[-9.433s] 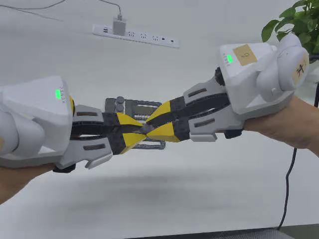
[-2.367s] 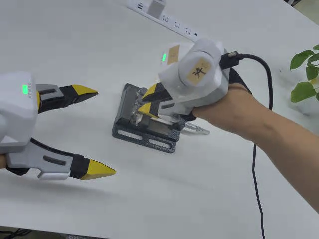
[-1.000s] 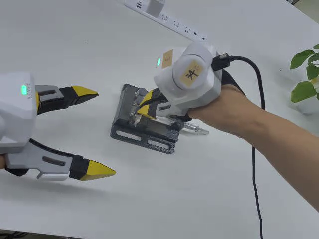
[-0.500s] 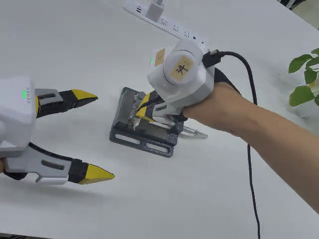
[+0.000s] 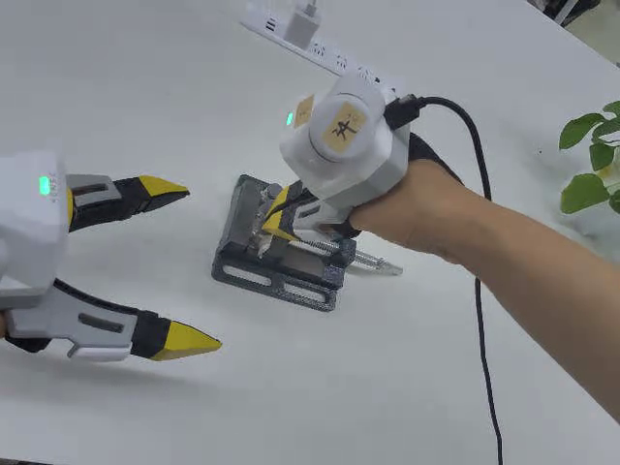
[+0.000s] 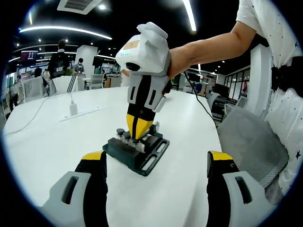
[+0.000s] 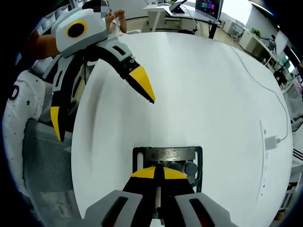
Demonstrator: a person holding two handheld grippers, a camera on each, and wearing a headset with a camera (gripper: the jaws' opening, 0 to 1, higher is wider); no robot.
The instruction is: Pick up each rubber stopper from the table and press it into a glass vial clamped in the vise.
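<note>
A dark grey vise [image 5: 279, 274] lies on the white table, its screw [image 5: 374, 263] sticking out to the right. My right gripper [image 5: 270, 222] points steeply down into the vise, jaws together; its body hides what is under the tips. In the right gripper view the yellow tips [image 7: 156, 172] meet over the vise [image 7: 167, 153], beside a grey round cap [image 7: 190, 168]. To the left, apart from the vise, my left gripper [image 5: 190, 263] stands wide open with nothing in it. Ahead in the left gripper view are the vise [image 6: 138, 152] and the right gripper [image 6: 138, 128].
A white power strip [image 5: 320, 44] with a plugged charger lies at the back of the table. A black cable [image 5: 480, 291] trails from the right gripper toward the near edge. Green plant leaves [image 5: 589, 160] stand at the right. People and office chairs [image 6: 59, 85] are beyond the table.
The two grippers, earlier crossed tip to tip in front of the vise, have parted. Over the last second the right gripper has edged left and tilted over the vise. The left stays open.
</note>
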